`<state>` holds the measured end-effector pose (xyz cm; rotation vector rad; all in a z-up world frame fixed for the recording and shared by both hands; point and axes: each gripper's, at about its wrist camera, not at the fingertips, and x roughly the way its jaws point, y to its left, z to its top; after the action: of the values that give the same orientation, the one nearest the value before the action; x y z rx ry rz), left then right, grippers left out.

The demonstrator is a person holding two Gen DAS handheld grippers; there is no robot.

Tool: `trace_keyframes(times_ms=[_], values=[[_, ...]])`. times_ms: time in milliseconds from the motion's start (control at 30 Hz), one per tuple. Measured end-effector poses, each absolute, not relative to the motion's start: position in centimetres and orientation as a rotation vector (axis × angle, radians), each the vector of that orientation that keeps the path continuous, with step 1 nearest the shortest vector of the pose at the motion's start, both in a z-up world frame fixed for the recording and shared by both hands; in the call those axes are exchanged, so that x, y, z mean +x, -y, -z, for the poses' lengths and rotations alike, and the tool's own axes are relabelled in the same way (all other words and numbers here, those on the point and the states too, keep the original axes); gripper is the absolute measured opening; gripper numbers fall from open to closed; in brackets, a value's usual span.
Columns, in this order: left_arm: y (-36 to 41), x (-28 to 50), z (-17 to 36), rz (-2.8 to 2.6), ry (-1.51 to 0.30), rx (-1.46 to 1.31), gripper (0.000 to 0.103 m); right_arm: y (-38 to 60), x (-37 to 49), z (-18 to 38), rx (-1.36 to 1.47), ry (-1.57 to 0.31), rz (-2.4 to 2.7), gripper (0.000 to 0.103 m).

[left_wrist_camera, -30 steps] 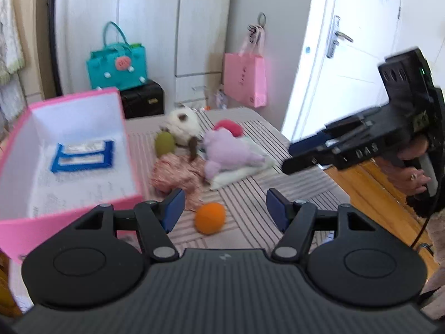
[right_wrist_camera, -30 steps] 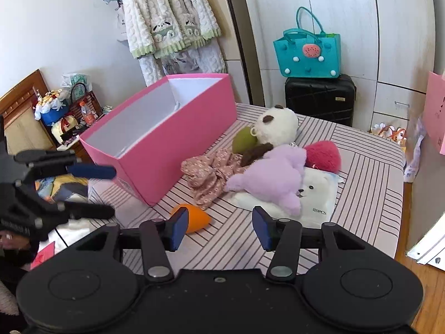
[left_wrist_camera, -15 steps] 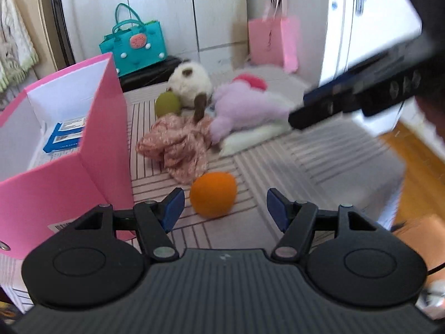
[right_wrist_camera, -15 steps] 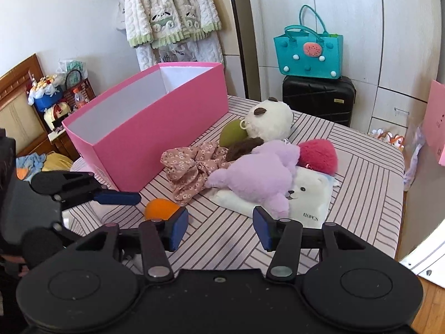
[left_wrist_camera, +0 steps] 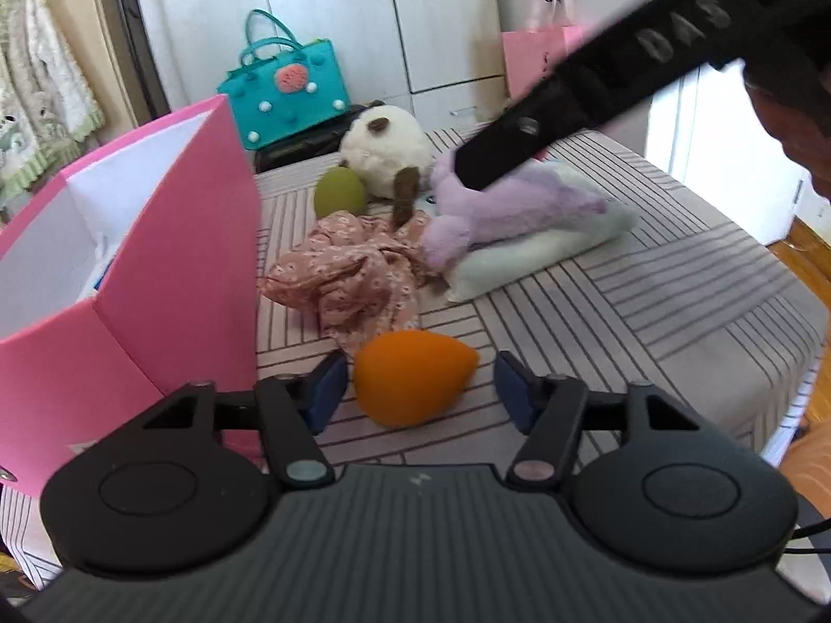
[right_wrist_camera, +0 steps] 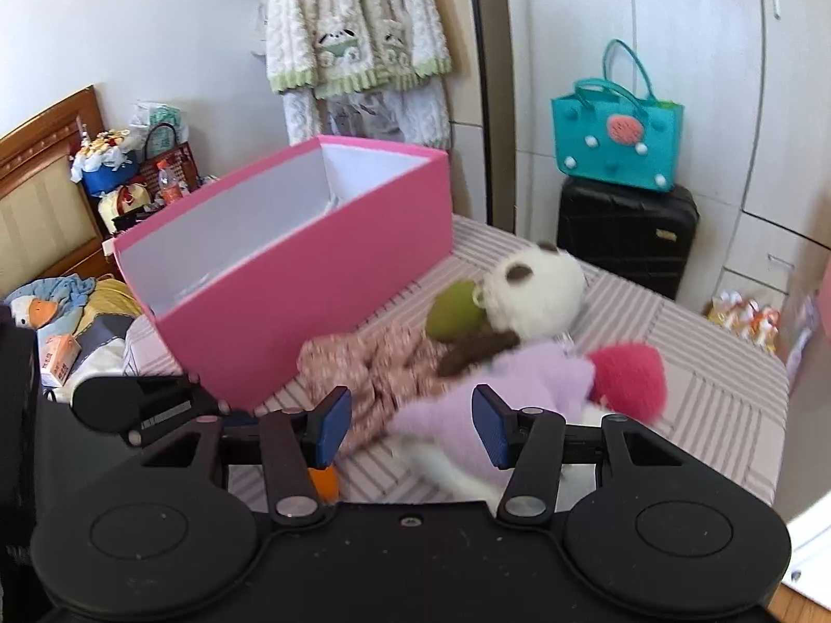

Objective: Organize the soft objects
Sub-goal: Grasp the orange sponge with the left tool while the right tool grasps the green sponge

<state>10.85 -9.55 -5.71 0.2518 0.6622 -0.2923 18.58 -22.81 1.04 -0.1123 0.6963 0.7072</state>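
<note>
An orange egg-shaped sponge (left_wrist_camera: 410, 376) lies on the striped table between the open fingers of my left gripper (left_wrist_camera: 418, 387). My right gripper (right_wrist_camera: 410, 423) is open, its fingers on either side of the purple plush (right_wrist_camera: 498, 389), which lies on a white bear pillow (left_wrist_camera: 540, 249). In the left wrist view the right gripper's arm (left_wrist_camera: 597, 78) reaches over the purple plush (left_wrist_camera: 498, 207). A floral pink cloth (left_wrist_camera: 358, 275), a green ball (left_wrist_camera: 340, 192), a white panda plush (left_wrist_camera: 387, 150) and a red plush (right_wrist_camera: 626, 376) lie nearby. The open pink box (right_wrist_camera: 322, 280) stands at the left.
A teal bag (right_wrist_camera: 618, 150) sits on a black suitcase (right_wrist_camera: 623, 233) beyond the table. A pink paper bag (left_wrist_camera: 535, 59) hangs on the cabinets. A cardigan (right_wrist_camera: 353, 21) hangs on the wall. Clutter and a headboard (right_wrist_camera: 47, 192) lie left of the table.
Both grippers have moved forward and down. The left now has the orange sponge between its fingers; the right has closed in over the purple plush.
</note>
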Motion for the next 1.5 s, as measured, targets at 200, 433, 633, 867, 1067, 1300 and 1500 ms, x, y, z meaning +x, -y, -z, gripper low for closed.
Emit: trace_keyframes(times_ms=[200, 433, 633, 867, 1067, 1300, 1500], values=[[9.2, 11.3, 5.7, 0.299, -0.654, 0.228, 0.044, 20.8, 21.8, -0.8, -0.087, -0.711, -0.752, 0.057], [8.1, 11.8, 5.1, 0.345, -0.679, 0.153, 0.044, 18.5, 26.3, 1.1, -0.058, -0.814, -0.750, 0.057], [8.1, 11.6, 5.2, 0.390, -0.673, 0.164, 0.044, 17.3, 29.6, 2.6, -0.032, -0.905, -0.713, 0.057], [7.6, 12.1, 5.5, 0.396, -0.669, 0.157, 0.044, 16.4, 31.3, 3.8, -0.024, -0.932, -0.645, 0.058], [7.3, 12.4, 5.6, 0.402, -0.683, 0.160, 0.044, 15.9, 32.0, 4.1, -0.045, -0.930, -0.599, 0.059], [7.0, 12.1, 5.6, 0.408, -0.687, 0.145, 0.044, 16.0, 31.0, 3.6, -0.086, -0.891, -0.573, 0.041], [7.0, 12.0, 5.2, 0.434, -0.706, 0.148, 0.044, 16.6, 28.3, 1.7, -0.086, -0.867, -0.614, 0.041]])
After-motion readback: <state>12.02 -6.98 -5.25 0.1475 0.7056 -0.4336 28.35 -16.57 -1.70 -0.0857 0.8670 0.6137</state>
